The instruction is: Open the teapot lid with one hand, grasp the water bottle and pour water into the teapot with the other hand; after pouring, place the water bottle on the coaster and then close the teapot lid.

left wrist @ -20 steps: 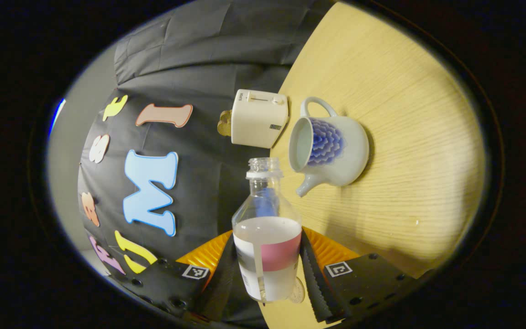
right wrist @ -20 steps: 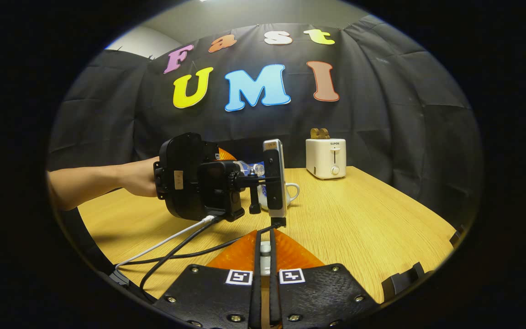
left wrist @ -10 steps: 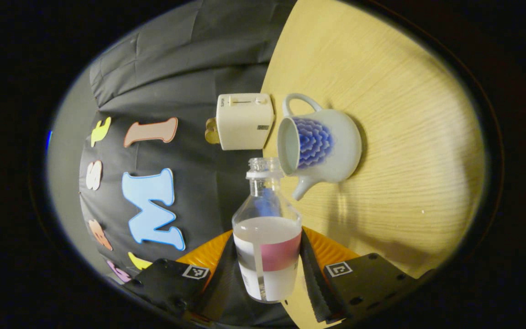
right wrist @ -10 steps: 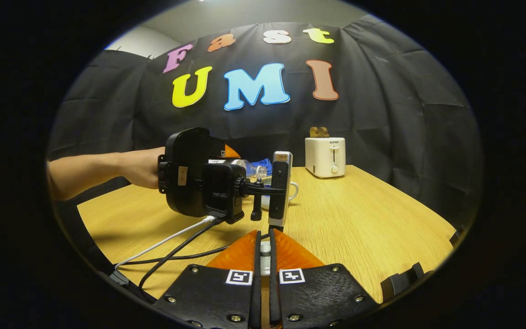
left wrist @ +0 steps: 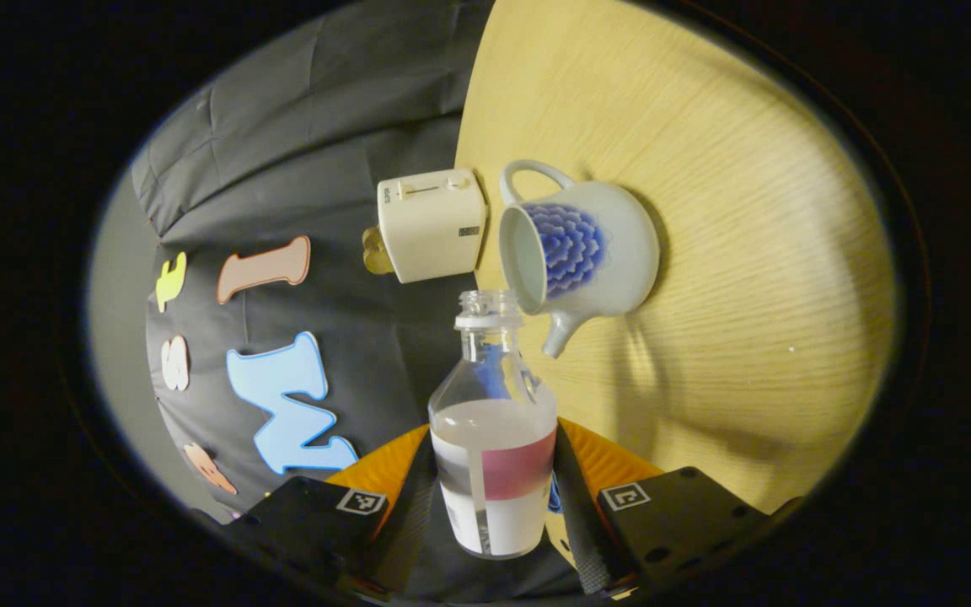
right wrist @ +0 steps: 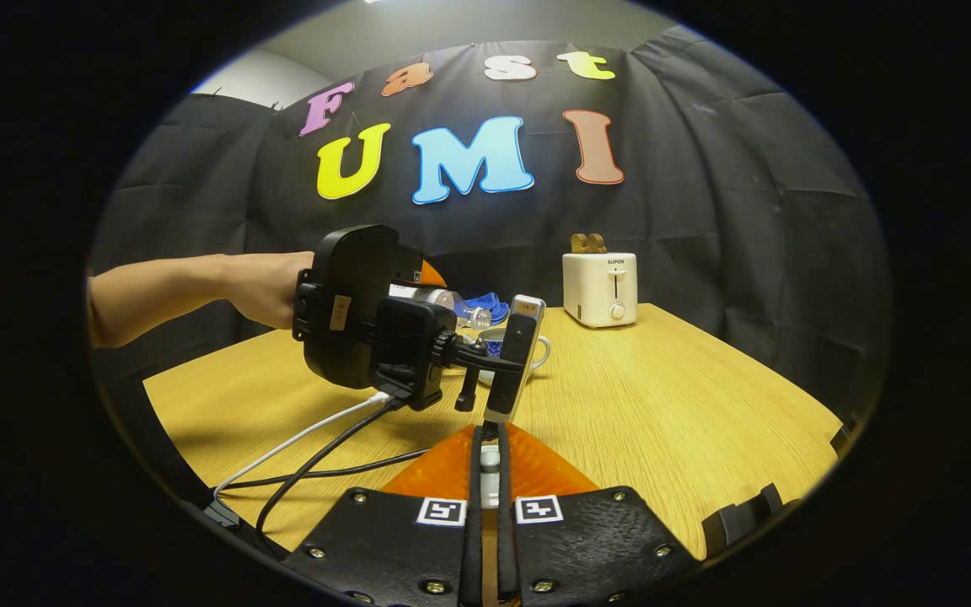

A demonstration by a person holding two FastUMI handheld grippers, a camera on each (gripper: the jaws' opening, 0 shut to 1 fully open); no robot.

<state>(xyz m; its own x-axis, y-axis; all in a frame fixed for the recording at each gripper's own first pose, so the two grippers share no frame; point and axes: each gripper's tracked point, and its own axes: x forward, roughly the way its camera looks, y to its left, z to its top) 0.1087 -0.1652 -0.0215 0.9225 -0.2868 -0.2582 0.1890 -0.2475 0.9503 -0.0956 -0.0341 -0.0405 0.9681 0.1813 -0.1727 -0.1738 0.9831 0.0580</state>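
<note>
Left gripper point(left wrist: 494, 497) jaws clamped on tipped water bottle point(left wrist: 492, 438), mouth beside open teapot point(left wrist: 578, 249); right gripper point(right wrist: 485, 497) jaws pinching small lid knob point(right wrist: 490, 459).

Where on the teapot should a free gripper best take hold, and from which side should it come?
Grip the loop handle, coming from the side opposite the spout. The handle is a thin band that fingers can close across; the teapot body is round and wide, so it would likely slip.
</note>
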